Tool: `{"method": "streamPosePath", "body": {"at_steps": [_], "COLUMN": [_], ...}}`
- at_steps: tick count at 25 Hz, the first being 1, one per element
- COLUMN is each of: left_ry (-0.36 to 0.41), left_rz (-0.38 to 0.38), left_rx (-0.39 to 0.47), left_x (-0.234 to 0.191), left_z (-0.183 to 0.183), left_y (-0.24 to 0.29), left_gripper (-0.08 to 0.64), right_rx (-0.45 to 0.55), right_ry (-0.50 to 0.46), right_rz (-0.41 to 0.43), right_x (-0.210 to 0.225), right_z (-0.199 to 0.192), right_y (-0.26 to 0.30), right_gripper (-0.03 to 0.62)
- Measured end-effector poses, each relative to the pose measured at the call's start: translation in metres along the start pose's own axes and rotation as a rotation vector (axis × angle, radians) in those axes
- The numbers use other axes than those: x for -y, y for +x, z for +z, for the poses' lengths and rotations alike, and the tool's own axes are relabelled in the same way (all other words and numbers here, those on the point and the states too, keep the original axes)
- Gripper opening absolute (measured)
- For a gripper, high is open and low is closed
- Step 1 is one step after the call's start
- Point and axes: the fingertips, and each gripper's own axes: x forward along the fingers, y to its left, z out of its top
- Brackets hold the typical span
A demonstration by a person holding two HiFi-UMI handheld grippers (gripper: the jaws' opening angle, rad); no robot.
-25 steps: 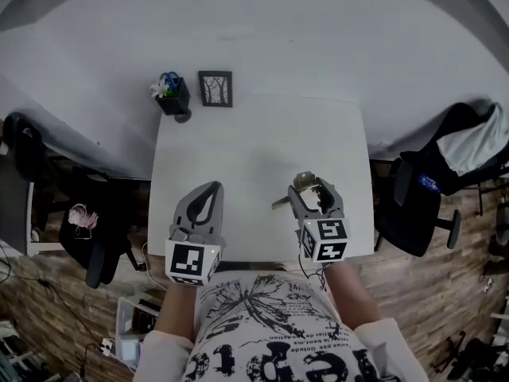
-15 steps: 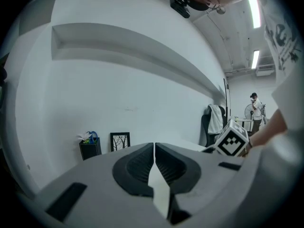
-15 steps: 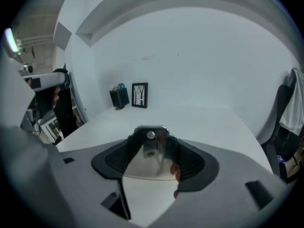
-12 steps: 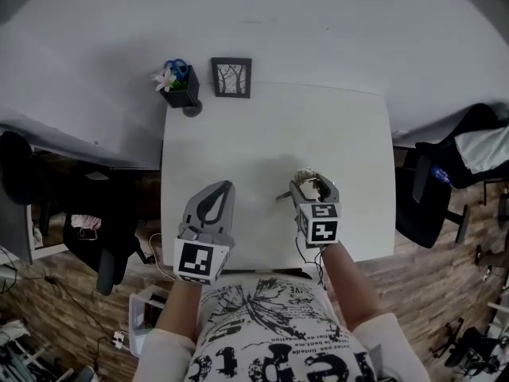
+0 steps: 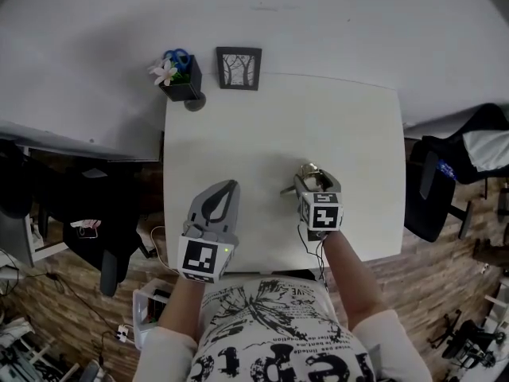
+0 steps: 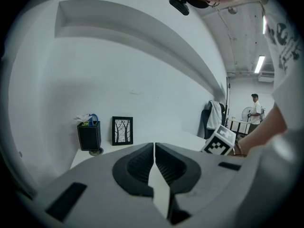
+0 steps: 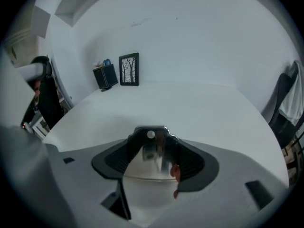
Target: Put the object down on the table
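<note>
Metal object (image 7: 157,155) — in right claw (image 7: 153,137).

white table (image 5: 270,134), framed picture (image 5: 238,68) and black pot (image 5: 184,86) at far edge

Table: the plain white square table (image 5: 278,126), no pattern.
Frame, 12 o'clock on the table: small black-framed picture (image 5: 238,68), black bare trees on white.
Pot, 11 o'clock: black square pot (image 5: 184,87), topped by a white flower (image 5: 165,72) and blue loops (image 5: 176,55).
Left gripper: pale grey plastic left gripper (image 5: 229,185), black ribbed pads; left marker cube (image 5: 199,259) shows black squares on white.
Right gripper: pale grey plastic right gripper (image 5: 312,175), black pads; right marker cube (image 5: 322,212) black on white.
Object: shiny silver metal object (image 7: 153,148), mirror-like, orange-red spot at its 4 o'clock edge.
Shirt: white printed shirt (image 5: 270,325), black lettering and butterfly print.
Floor: brown wooden plank floor (image 5: 48,309), streaked grain.
</note>
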Motion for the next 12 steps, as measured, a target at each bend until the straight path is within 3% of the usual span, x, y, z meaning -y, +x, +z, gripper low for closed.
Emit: {"method": "streamPosePath", "body": {"at_steps": [4, 12], "left_ry": [0.005, -0.022], "left_rz": [0.013, 0.057], "left_rx": [0.003, -0.037], "left_x": [-0.005, -0.011], "left_z": [-0.011, -0.023], "left_y": [0.001, -0.006], "left_gripper": [0.012, 0.012], "right_rx": [-0.015, -0.137], "right_ry": [0.005, -0.063], "right_rz": [0.0, 0.02], "right_x": [0.001, -0.003], "right_z": [0.003, 0.001], "right_y": [0.006, 0.015], "right_gripper": [0.282, 0.282]}}
